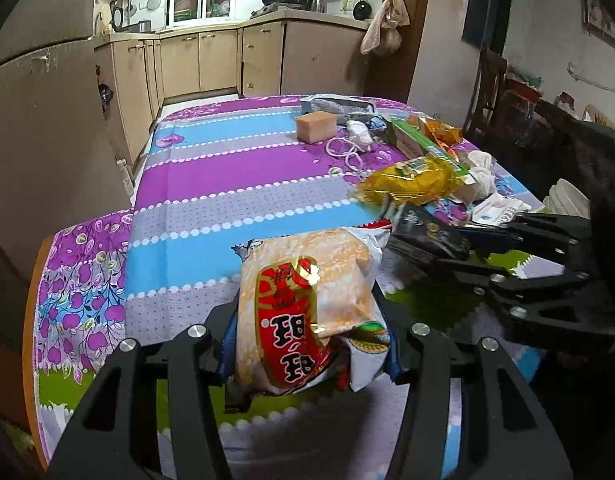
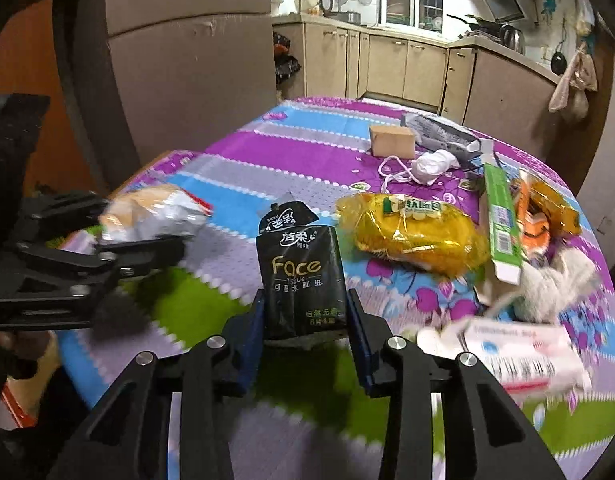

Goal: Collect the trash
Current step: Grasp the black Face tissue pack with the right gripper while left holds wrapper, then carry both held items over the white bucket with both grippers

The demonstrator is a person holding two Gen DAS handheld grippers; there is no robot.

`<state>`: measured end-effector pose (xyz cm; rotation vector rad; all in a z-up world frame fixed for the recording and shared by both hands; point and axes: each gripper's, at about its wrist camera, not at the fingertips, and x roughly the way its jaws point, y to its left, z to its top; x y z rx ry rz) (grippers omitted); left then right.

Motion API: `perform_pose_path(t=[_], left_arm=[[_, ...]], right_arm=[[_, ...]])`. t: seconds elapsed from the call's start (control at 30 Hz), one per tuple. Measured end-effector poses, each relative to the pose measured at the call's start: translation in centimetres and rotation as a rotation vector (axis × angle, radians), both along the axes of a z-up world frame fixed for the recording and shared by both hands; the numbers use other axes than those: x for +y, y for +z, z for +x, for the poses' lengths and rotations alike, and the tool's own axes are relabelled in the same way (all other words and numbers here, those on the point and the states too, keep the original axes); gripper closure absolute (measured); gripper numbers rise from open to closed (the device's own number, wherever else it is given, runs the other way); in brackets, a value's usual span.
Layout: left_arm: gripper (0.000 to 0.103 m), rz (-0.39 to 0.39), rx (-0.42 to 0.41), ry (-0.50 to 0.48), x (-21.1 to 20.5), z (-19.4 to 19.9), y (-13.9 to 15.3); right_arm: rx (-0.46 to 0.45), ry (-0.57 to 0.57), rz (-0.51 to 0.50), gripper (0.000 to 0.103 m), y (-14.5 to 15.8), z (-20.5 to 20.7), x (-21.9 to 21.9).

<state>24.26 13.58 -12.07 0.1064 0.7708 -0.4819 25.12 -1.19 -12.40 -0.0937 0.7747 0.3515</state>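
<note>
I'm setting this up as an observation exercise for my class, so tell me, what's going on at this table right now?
A person is clearing litter with a gripper in each hand. The left gripper is shut on a crumpled snack bag, and the right gripper is shut on a black tissue packet, both lifted over the patterned tablecloth. A yellow wrapper, a green carton, an orange wrapper and a small cardboard box still lie on the table.

The left gripper (image 1: pixel 307 344) squeezes a snack bag (image 1: pixel 307 312) and the right gripper (image 2: pixel 305 320) squeezes a black tissue pack (image 2: pixel 301 280), side by side.
</note>
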Motion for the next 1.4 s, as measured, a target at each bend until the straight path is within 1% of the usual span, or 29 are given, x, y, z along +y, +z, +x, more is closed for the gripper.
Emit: perform_pose_path(t=[0.2, 0.3, 0.4, 0.53, 0.8, 0.93, 1.03, 1.2, 1.4], left_arm=[[0.051, 0.009, -0.004, 0.007, -1.8, -1.9, 0.4], [0.051, 0.020, -0.008, 0.007, -3.2, -2.9, 0.6], [0.051, 0.026, -0.017, -0.001, -4.7, -3.7, 1.1], [0.051, 0.039, -0.041, -0.036, -7.5, -4.7, 1.7], [0.051, 0.062, -0.093, -0.155, -15.0, -6.5, 3.3], [0.051, 0.070, -0.116, -0.230, -19.5, -7.3, 3.9], [0.051, 0.071, -0.140, -0.308, -23.7, -8.1, 4.6], [0.051, 0.063, -0.165, -0.420, -30.0, -9.3, 5.0], [0.051, 0.042, -0.169, -0.556, -37.1, -10.9, 5.2]], right_arm=[[-0.030, -0.071, 0.032, 0.066, 1.9, -3.3, -2.1], [-0.032, -0.115, 0.057, 0.066, 2.6, -5.2, -3.8], [-0.031, -0.171, 0.086, 0.066, 3.0, -7.2, -5.9], [-0.043, -0.222, 0.102, 0.066, 3.4, -9.4, -8.3], [-0.081, -0.363, 0.134, 0.066, 4.3, -13.3, -14.4], [-0.106, -0.466, 0.150, 0.066, 4.7, -15.4, -18.6], [-0.126, -0.557, 0.171, 0.066, 5.0, -17.3, -22.4], [-0.162, -0.699, 0.179, 0.066, 5.4, -20.2, -27.8], [-0.180, -0.876, 0.150, 0.066, 5.9, -23.4, -34.7]])
